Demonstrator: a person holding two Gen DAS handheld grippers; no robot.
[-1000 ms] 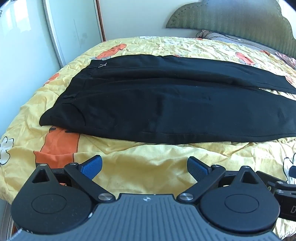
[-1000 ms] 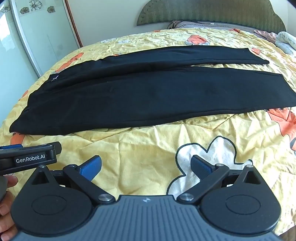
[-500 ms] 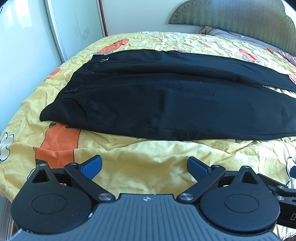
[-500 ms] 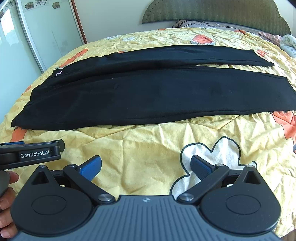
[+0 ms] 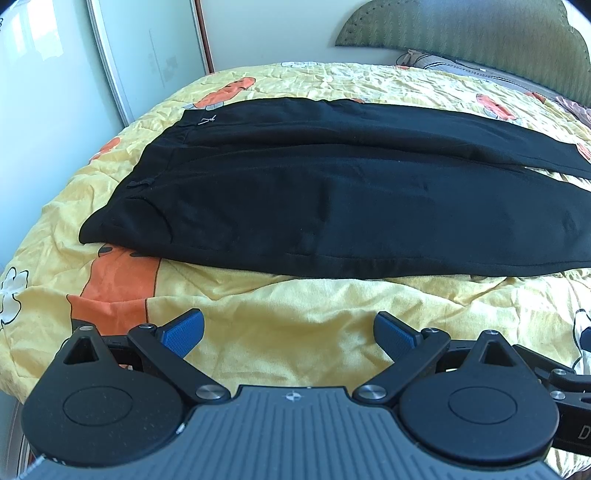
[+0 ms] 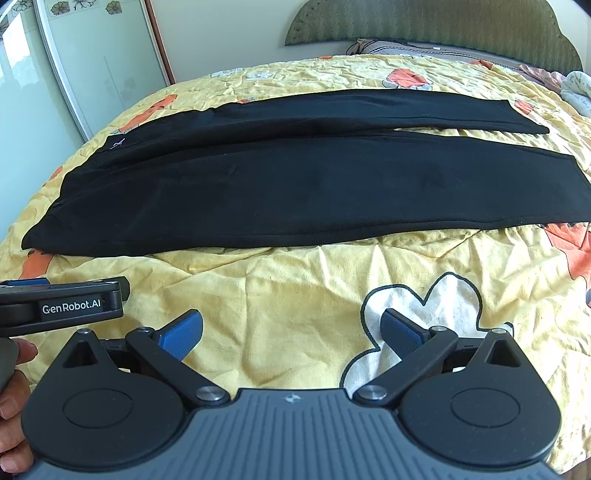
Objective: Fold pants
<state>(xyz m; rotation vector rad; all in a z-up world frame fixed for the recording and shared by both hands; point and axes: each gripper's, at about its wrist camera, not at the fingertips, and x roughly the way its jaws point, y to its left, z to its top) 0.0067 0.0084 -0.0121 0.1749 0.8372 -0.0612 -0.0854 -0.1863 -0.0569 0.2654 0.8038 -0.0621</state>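
Both cameras have eased a little closer to the bed since a second ago, so the pants (image 5: 332, 206) (image 6: 295, 177) fill slightly more of each view, though they lie as before. A yellow quilt (image 5: 295, 314) (image 6: 277, 288) with orange and white cartoon prints covers the bed, rumpled along its near edge. Pale sliding doors (image 5: 74, 92) (image 6: 92, 62) stand past the left edge, and a green padded headboard (image 5: 480, 40) (image 6: 443, 33) rises behind the far edge with a pillow (image 6: 424, 50) against it. The black pants lie flat across the middle of the quilt, waist toward the left edge, both legs running right, the far leg slightly splayed. The left gripper (image 5: 288, 330) hovers over the near edge with blue pads spread wide, holding nothing; the right gripper (image 6: 291, 330) does likewise, just beside it. Nothing lies between either gripper and the pants.
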